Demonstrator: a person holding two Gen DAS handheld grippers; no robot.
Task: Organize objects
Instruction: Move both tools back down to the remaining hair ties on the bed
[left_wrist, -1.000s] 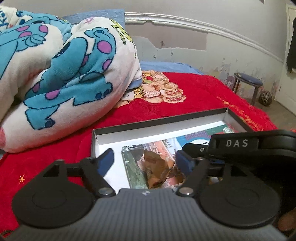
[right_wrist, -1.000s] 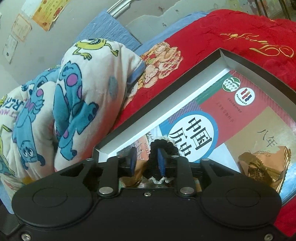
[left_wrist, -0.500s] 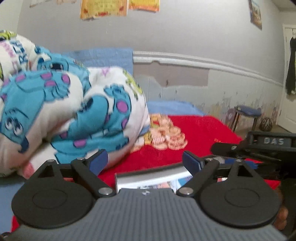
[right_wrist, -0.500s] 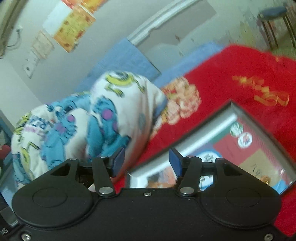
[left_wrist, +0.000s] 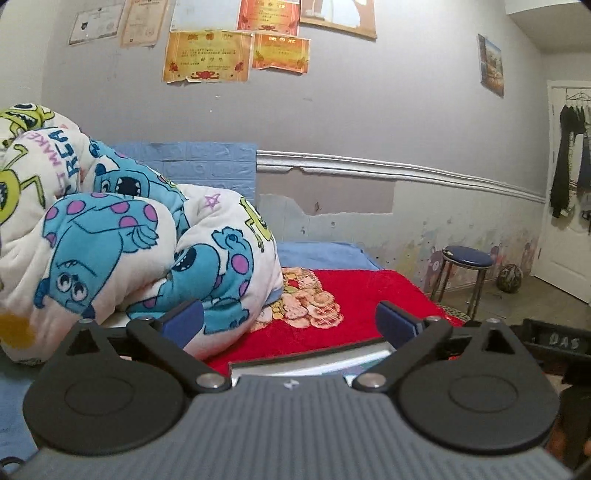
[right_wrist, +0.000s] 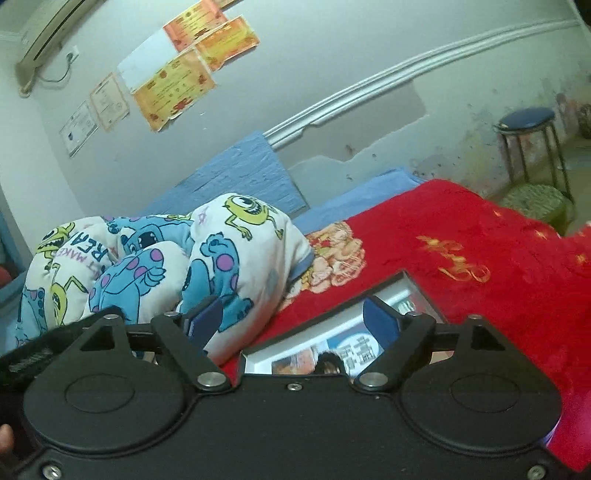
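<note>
the box lies on the red blanket of the bed, just right of the rolled monster quilt; only its far rim and a strip of its inside show above each claw body. inside the box, in the right wrist view, a book with a blue round label lies flat, and a small dark frilly thing sits at the near edge, too cut off to name. the left claw is spread wide with nothing between its blue pads; its jaws have just been opening further, above the box's near left part. the right claw is also spread, jaws just opened, nothing between them, above the box's near side. in the left wrist view the right claw's black body shows low at the right of the box. beyond the box stand a blue stool and a wall with certificates
</note>
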